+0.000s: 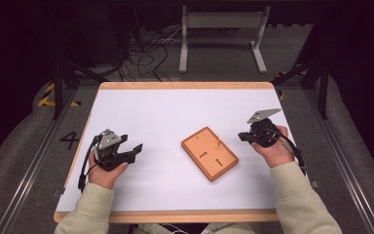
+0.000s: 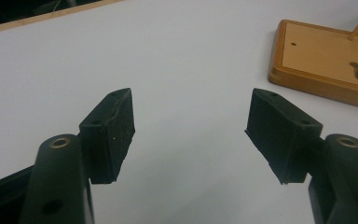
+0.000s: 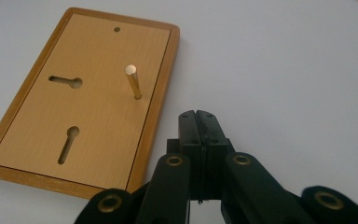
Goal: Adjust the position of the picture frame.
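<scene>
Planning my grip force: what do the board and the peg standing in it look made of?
Board: looks like wood, light grained face, darker rounded rim, satin finish. Peg: probably wood too, though its pale end reflects light, so brass or lacquer is possible.

High view sits above the near edge, looking fwd and down over the whole table (image 1: 141, 112). Left gripper cam rides low at the left, facing right. Right gripper cam is close in, looking down and left. All three catch the wooden board (image 1: 209, 153) (image 2: 326, 60) (image 3: 81, 100) w/ its peg (image 3: 134, 81).
</scene>
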